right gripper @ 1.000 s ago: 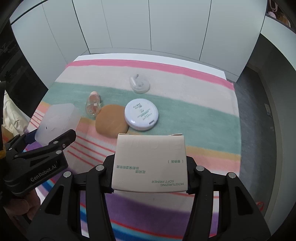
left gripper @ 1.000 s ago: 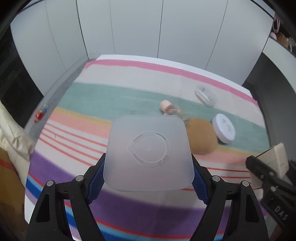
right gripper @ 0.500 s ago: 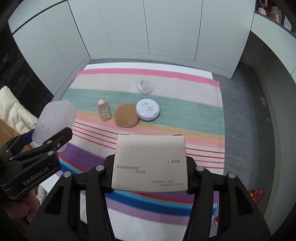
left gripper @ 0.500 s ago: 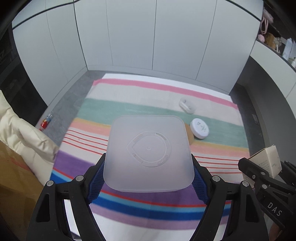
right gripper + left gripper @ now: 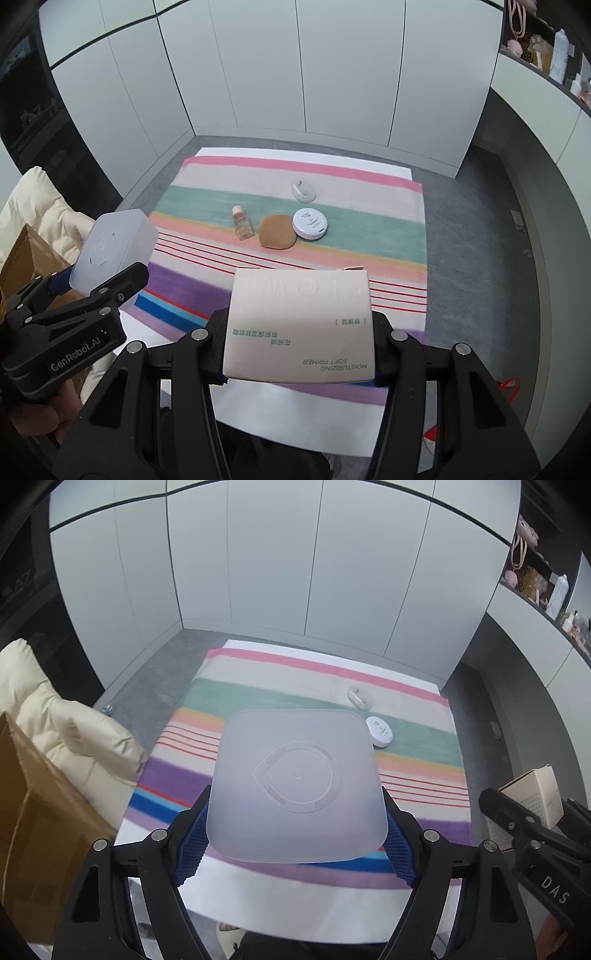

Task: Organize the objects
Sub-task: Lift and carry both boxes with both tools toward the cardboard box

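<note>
Left gripper (image 5: 297, 834): closed on a frosted plastic tub (image 5: 297, 784), held bottom-up toward the camera, high above the rug.
Right gripper (image 5: 299, 354): clamped on a pale pink carton (image 5: 300, 325), printed "MOISTURIZING SOFT PRIMER", also held above the rug.
Rug (image 5: 369, 236): striped in pink, cream, green, orange, purple and blue, flat on a grey floor (image 5: 465, 236).
On the rug: small clear bottle (image 5: 242, 223) with a pink cap, lying flat; brown puff (image 5: 277, 232) just beside it; round white compact (image 5: 310, 223) touching the puff's right edge; clear case (image 5: 303, 190) farther back, apart from the rest.
In the way: from the left camera, tub hides the bottle and puff; compact (image 5: 379, 731) and case (image 5: 358, 697) show past its corner.
Around: white cabinet doors (image 5: 332, 74) behind; cream cushion (image 5: 62, 731) and cardboard box (image 5: 40, 830) at left; cluttered shelf (image 5: 535, 579) at upper right.
</note>
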Action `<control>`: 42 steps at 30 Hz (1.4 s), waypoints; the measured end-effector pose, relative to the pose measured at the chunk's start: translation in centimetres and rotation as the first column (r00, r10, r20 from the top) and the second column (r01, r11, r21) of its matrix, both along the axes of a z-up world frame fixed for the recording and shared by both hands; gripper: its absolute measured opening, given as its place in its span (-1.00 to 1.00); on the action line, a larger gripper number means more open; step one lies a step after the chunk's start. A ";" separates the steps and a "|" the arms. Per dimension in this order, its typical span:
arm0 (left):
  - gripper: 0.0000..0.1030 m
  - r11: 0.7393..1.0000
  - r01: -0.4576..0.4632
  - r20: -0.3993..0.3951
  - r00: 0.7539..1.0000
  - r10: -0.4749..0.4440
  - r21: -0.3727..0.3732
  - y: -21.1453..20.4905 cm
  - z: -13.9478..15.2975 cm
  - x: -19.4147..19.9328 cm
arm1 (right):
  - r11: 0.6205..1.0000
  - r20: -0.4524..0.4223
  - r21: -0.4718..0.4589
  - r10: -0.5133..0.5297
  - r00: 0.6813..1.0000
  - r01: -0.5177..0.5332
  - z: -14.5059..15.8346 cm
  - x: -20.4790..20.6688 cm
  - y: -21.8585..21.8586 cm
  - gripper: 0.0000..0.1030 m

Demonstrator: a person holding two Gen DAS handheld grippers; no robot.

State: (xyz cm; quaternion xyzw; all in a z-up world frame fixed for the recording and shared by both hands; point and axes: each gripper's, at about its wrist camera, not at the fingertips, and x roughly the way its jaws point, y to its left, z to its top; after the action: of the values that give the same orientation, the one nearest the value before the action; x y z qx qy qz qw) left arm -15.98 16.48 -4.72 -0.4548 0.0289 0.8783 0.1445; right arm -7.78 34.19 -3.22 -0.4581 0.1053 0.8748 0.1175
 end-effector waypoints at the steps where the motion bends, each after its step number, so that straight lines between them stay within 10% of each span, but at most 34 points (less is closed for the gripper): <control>1: 0.59 1.000 -0.002 -0.004 1.000 0.002 0.005 -0.3 0.4 0.3 | 1.000 -0.005 -0.003 0.000 1.000 0.000 0.3 0.4 -0.1 0.05; 17: 0.59 0.999 0.034 -0.086 0.996 -0.031 0.037 -4.6 3.5 3.1 | 0.999 -0.107 -0.035 0.024 0.994 -0.028 3.7 1.2 -2.1 0.05; 42: 0.59 0.988 -0.151 -0.140 0.978 0.153 0.023 -15.1 4.2 2.5 | 0.974 -0.123 -0.063 0.208 0.970 -0.216 2.6 -4.5 -12.4 0.05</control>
State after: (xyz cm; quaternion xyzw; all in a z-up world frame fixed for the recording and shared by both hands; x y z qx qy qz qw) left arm -13.47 1.34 -0.54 -0.3916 -0.0010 0.9169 0.0774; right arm -12.30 21.80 -0.59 -0.4192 0.0955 0.9028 -0.0005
